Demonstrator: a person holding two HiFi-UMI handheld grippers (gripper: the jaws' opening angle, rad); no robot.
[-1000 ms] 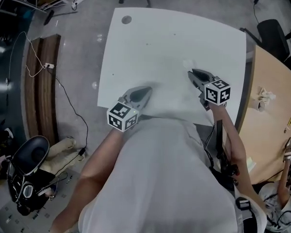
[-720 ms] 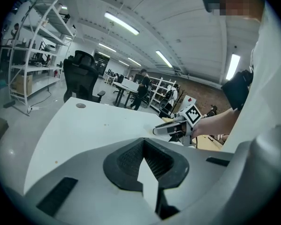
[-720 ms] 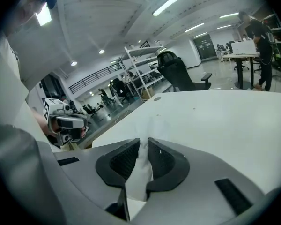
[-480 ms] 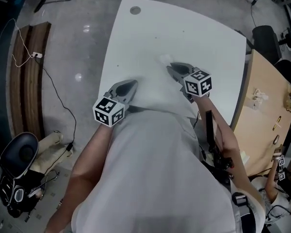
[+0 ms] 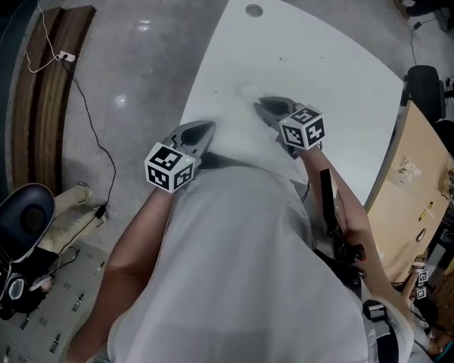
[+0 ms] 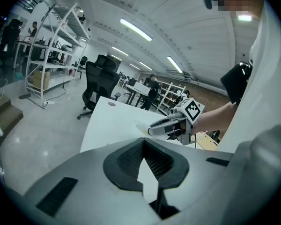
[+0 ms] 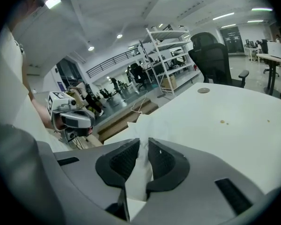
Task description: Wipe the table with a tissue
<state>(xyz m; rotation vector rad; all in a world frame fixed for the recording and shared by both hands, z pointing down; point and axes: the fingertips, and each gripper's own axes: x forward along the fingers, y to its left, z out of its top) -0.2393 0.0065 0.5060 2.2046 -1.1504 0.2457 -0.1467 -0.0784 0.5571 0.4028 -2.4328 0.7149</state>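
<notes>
The white tissue (image 7: 139, 125) is pinched between the pads of my right gripper (image 7: 144, 142), and its crumpled end sticks out past the tips onto the white table (image 7: 225, 111). In the head view the right gripper (image 5: 259, 104) lies low over the table (image 5: 325, 59) near its left front part, and the tissue (image 5: 248, 92) shows faintly ahead of it. My left gripper (image 5: 204, 129) hovers at the table's left front edge, shut, with nothing in it (image 6: 143, 142). From the left gripper view the right gripper (image 6: 153, 130) lies to the right.
A round cable hole (image 5: 253, 10) marks the table's far corner. Small brown specks (image 7: 222, 122) dot the top. A wooden table (image 5: 420, 195) adjoins at the right. On the floor at left are a cable (image 5: 87, 119), a wooden bench (image 5: 41, 74) and a black chair (image 5: 26, 218).
Both grippers have slid left across the table. The right one dragged the tissue from the right part of the top toward the left front. The left one now sits at the left edge.
</notes>
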